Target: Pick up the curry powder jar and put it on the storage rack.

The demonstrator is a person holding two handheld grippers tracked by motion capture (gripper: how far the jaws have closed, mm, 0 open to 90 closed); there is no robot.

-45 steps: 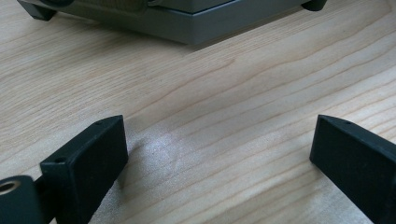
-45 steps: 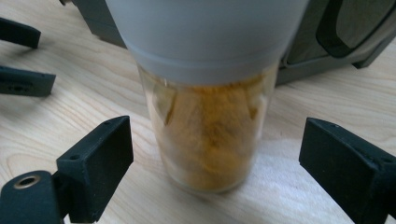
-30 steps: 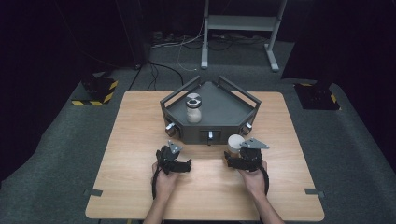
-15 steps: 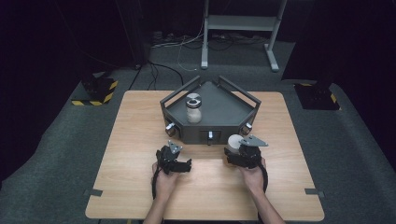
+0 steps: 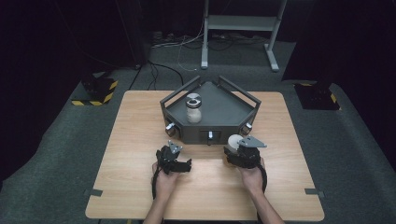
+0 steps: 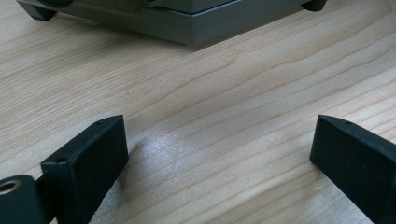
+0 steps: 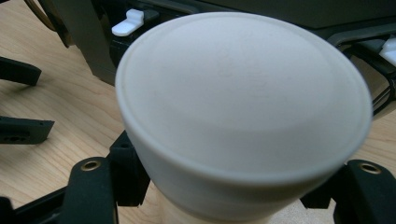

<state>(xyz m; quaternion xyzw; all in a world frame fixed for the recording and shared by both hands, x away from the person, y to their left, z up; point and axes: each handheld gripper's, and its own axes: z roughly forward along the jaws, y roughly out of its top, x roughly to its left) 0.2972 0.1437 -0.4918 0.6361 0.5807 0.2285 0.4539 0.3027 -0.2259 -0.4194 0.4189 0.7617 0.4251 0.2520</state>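
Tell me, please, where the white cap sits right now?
In the high view the white cap sits between the right hand-held gripper jaws, right of centre, just before the grey tray.

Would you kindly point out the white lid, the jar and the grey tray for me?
white lid point(image 7: 243, 107), right gripper view, its flat top.
jar point(image 5: 194, 111), high view, its glass body.
grey tray point(image 5: 196, 136), high view, its front wall.

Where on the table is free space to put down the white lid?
Bare wood lies left of the grey tray, right of it, and along the near edge on both sides of the forearms. Between the left tool and the right tool, shut on the white lid, a narrower patch is free. The strip right before the tray is crowded.
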